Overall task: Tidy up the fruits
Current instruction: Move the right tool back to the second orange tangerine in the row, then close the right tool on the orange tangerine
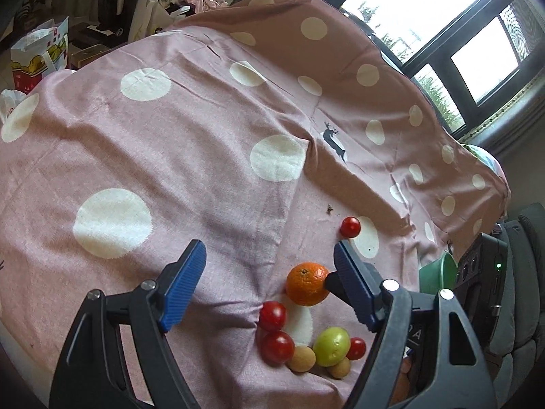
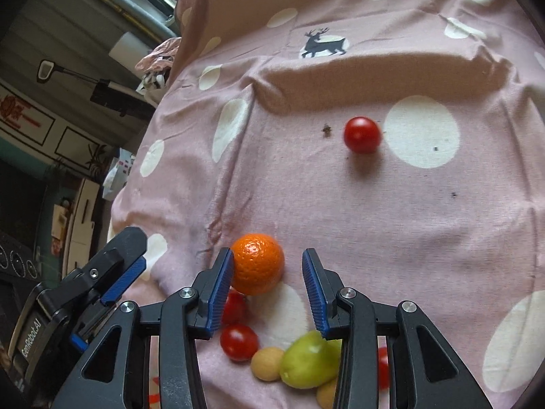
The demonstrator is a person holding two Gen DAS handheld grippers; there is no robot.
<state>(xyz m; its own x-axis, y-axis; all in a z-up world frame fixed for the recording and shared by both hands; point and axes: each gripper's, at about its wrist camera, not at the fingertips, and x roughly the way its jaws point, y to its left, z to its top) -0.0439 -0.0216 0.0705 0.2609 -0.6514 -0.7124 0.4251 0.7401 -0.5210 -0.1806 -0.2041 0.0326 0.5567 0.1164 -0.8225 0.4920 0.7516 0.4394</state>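
Observation:
A pink cloth with white dots (image 1: 190,143) carries the fruit. An orange (image 1: 307,283) (image 2: 258,264) lies beside a cluster of red cherry tomatoes (image 1: 272,315) (image 2: 238,342), a green fruit (image 1: 331,346) (image 2: 308,363) and small tan fruits (image 1: 301,358) (image 2: 267,363). One tomato (image 1: 350,226) (image 2: 362,134) sits alone farther off. My left gripper (image 1: 269,248) is open over bare cloth, with the orange by its right finger. My right gripper (image 2: 267,255) hovers over the orange. Its left finger overlaps the orange, a gap shows at the right pad, and nothing is gripped.
A raised fold (image 2: 374,68) crosses the cloth beyond the lone tomato. A green container (image 1: 437,272) and a dark device (image 1: 483,272) stand past the cloth's right edge. Paper bags (image 1: 37,54) sit far left. One finger (image 2: 124,277) of the left gripper shows in the right wrist view.

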